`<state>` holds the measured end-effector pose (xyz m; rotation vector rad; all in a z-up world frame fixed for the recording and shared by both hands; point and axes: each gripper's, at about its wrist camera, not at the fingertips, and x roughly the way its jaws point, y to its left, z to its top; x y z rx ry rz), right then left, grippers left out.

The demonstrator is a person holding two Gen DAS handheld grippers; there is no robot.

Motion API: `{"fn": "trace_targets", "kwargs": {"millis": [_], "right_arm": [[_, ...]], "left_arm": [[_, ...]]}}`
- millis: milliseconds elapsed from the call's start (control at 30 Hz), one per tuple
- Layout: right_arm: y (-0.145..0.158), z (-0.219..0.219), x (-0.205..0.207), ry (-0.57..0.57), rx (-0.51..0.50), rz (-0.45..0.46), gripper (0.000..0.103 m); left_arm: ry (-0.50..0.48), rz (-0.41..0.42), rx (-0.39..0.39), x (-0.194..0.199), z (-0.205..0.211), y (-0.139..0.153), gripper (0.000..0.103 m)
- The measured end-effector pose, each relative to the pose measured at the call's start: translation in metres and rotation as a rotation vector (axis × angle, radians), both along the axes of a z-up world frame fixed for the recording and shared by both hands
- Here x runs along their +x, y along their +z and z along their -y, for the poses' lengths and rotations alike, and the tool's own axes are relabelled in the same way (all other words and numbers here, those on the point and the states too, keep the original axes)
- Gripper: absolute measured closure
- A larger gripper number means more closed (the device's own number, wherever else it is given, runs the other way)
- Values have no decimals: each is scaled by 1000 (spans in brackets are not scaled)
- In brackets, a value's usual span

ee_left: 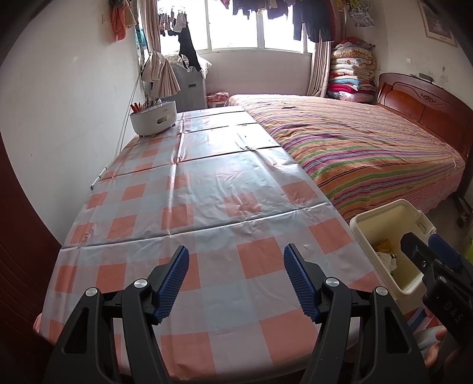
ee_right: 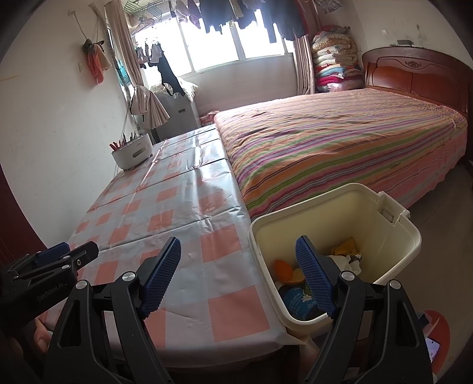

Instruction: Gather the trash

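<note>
Both tongs wide apart, left gripper (ee_left: pixel 236 280) empty over table (ee_left: pixel 207 206), right gripper (ee_right: pixel 239 277) empty

Both views look forward and somewhat downward along their own fingers, from the near end of a checked table (ee_left: pixel 207 189), towards the window (ee_left: pixel 251 26) on the far wall; the left wrist view sits over the table's near edge, close above the cloth, with the bin (ee_left: pixel 384 224) at its right margin; the right wrist view sits further right, at the table's corner, close above the bin (ee_right: pixel 334 206); both share the table (ee_right: pixel 165 206), the white tub (ee_left: pixel 153 118) at its far left, the striped bed (ee_left: pixel 354 141) and the window.
</note>
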<state>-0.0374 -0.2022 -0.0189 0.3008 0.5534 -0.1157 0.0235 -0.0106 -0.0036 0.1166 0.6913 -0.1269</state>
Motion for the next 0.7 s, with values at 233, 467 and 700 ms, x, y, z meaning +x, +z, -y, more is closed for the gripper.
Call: {"fn": "trace_targets", "kwargs": {"millis": [233, 467, 700], "right_arm": [[0, 0, 0, -1, 0, 0, 24], [-2, 1, 1, -4, -1, -2, 24], [-3, 3, 1, -11, 0, -3, 24]], "left_arm": [[-9, 1, -5, 0, 1, 0, 38], [-21, 30, -7, -1, 4, 3, 38], [-54, 61, -20, -4, 9, 6, 38]]}}
